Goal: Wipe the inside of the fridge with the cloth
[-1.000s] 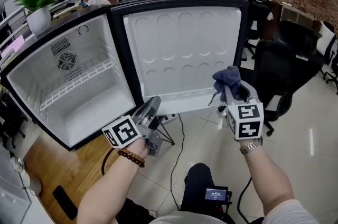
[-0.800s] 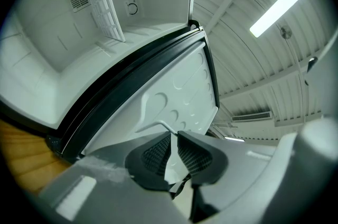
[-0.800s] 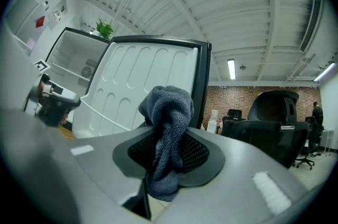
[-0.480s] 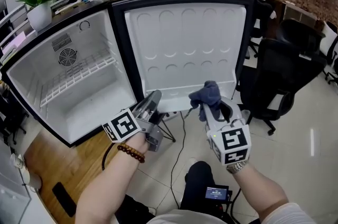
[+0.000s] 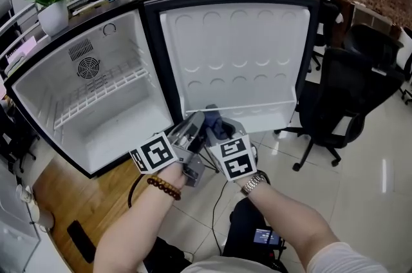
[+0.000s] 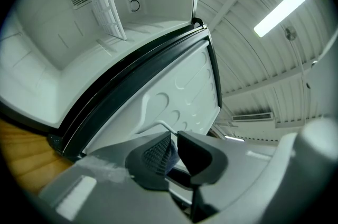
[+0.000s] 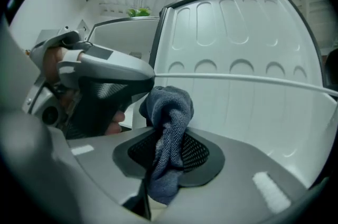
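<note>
Blue-grey cloth (image 7: 170, 112) pinched in right gripper (image 7: 168, 153); left gripper (image 6: 172, 151) barely parted, empty.

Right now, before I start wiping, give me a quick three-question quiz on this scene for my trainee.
1. Which gripper holds the cloth: A left, B right, C neither?
2. True or false: the fridge door stands open.
3. What spans the inside of the fridge partway up?
Key: 1 B, the right gripper. 2 True. 3 A white wire shelf.
</note>
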`<state>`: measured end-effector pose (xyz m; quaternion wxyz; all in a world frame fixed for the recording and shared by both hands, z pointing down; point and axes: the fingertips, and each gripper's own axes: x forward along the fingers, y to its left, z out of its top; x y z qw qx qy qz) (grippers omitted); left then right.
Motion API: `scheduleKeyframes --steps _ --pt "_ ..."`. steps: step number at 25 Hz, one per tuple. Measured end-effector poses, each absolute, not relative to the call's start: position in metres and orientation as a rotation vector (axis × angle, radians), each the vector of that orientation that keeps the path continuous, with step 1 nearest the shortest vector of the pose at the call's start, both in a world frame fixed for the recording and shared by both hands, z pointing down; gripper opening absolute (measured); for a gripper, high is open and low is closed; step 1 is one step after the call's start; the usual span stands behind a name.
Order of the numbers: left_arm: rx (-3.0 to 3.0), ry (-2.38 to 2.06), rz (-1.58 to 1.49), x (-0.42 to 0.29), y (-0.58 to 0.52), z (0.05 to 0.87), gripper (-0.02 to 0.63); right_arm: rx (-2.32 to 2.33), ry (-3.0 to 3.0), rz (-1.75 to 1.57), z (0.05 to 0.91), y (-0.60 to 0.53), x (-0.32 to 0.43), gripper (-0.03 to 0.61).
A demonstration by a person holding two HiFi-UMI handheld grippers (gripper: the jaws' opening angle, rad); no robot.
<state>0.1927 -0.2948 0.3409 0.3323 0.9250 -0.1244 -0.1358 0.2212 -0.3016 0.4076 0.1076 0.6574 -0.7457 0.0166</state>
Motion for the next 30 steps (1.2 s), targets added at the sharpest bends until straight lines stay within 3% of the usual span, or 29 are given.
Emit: scheduleKeyframes --steps 10,30 --pt "2.418 -0.329 -0.348 0.191 -0.295 0.341 0.044 1.882 -2.190 0.115 0.422 -0.321 0.207 0.101" --pt "2.425 -0.341 -0.353 0.189 -0.295 0.342 0.041 2.161 -1.876 0.152 0.425 -0.266 0.342 0.101"
